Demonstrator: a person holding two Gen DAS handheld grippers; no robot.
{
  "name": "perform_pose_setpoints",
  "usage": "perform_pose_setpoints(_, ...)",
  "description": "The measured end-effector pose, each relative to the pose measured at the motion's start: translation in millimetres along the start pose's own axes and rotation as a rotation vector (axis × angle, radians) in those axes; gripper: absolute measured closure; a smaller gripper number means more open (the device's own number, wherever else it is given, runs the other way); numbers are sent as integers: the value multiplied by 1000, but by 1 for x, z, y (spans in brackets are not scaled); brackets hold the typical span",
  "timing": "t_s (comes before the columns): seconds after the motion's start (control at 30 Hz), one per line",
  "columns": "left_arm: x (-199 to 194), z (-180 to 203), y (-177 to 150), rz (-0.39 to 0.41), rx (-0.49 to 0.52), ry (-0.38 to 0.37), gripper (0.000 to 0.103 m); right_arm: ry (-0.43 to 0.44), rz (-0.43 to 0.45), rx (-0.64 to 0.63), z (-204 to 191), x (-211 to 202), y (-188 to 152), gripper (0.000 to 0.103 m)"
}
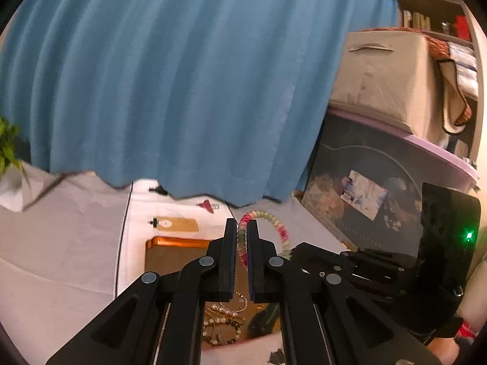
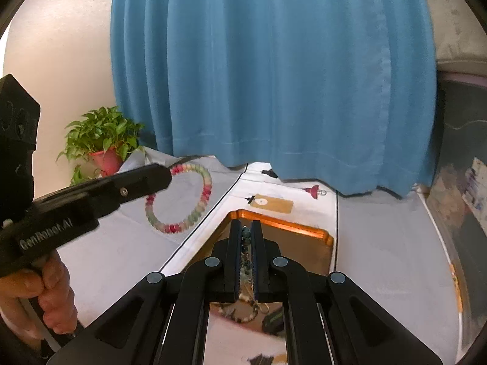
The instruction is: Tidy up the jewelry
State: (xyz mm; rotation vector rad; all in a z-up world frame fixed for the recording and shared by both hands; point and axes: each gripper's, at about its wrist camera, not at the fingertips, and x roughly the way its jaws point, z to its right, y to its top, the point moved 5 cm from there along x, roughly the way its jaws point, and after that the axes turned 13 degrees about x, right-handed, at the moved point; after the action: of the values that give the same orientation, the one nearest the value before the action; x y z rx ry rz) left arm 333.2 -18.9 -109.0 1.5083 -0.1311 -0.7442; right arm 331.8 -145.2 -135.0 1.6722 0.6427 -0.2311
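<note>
My left gripper (image 1: 242, 225) is shut on a pink-and-green beaded bracelet (image 1: 281, 234), which arches up and to the right of the fingers. The right wrist view has the same bracelet (image 2: 207, 196) hanging as a full ring from the left gripper (image 2: 166, 176) above the white cloth. My right gripper (image 2: 246, 225) is shut on a dark green bead bracelet (image 2: 245, 237) over the copper tray (image 2: 289, 228). More jewelry, pearls and bead strands (image 1: 223, 319), lies in the tray (image 1: 170, 241) beneath both grippers.
A blue curtain (image 2: 274, 76) hangs across the back. On the white cloth behind the tray lie a brown tag (image 2: 271, 203) and a small red piece (image 2: 313, 191). A potted plant (image 2: 103, 140) stands back left. Storage boxes (image 1: 380, 73) are stacked at the right.
</note>
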Motion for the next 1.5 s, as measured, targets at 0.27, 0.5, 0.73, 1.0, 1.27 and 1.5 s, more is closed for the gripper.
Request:
perform_pose_setpoints(0.27, 106, -41, -80, -240, -73, 66, 99, 7, -150, 80, 37, 103, -39, 97)
perform_pose_setpoints(0.5, 139, -47, -125, -407, -37, 116, 99, -76, -274, 139, 64, 154, -83, 97)
perform_pose_setpoints(0.73, 107, -33, -123, -447, -2, 176, 38, -135, -250, 154, 67, 136, -82, 47)
perform_pose_setpoints(1.0, 5, 0, -66, -328, -21, 194, 23, -186, -190, 139, 47, 41, -60, 44)
perform_pose_setpoints(1.27, -115, 77, -10, -220, 77, 209, 7, -138, -98, 110, -12, -82, -37, 30)
perform_pose_setpoints(1.5, -181, 136, -21, -294, 52, 265, 0, -123, -96, 146, -54, -184, -52, 28)
